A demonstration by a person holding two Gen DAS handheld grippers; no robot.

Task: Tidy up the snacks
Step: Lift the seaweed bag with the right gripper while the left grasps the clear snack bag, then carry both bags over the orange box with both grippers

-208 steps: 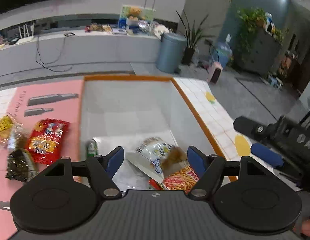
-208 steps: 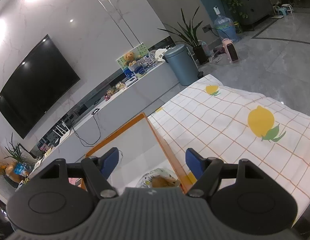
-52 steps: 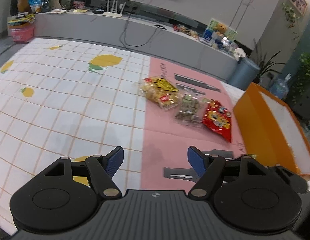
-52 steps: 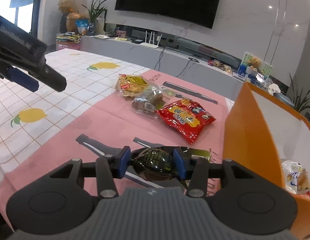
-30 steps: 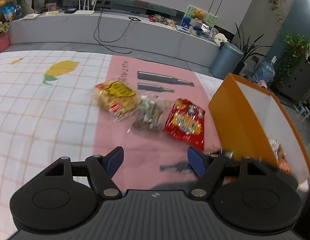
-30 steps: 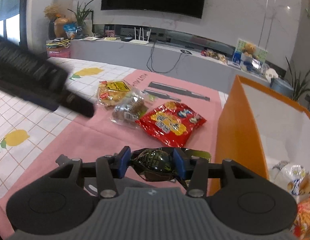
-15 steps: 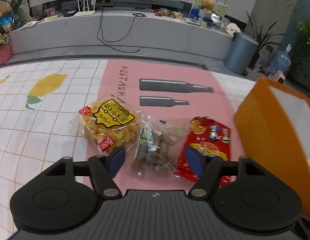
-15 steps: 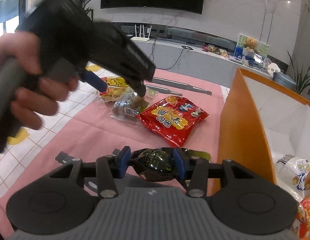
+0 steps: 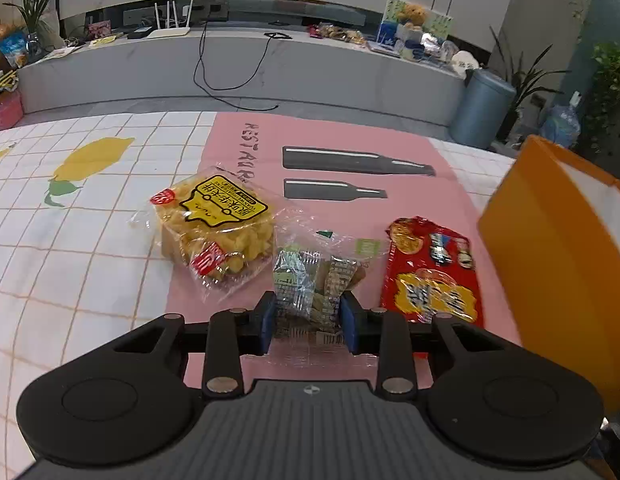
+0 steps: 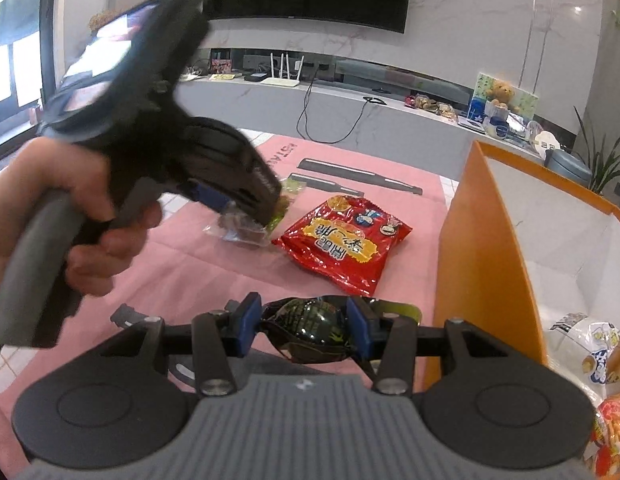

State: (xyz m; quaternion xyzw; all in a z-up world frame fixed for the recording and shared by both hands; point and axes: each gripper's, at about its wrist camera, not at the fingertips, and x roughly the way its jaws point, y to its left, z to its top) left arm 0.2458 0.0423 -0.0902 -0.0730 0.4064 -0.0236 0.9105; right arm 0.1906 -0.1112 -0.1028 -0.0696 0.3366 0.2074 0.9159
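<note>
Both wrist views low, forward-facing, sharing red packet (image 9: 431,276)

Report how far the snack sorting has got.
Done: a white packet and an orange-red one lie in the orange box. In hand: the right hand-held gripper grips a dark green packet; the left hand-held gripper has closed on the clear packet on the pink mat. Left: the yellow bag and the red bag.

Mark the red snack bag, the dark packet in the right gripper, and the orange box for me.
red snack bag (image 10: 341,245), right wrist view, middle of its printed front.
dark packet (image 10: 306,326), right wrist view, glossy bulge between the blue pads.
orange box (image 10: 477,248), right wrist view, outer face of its near wall.
</note>
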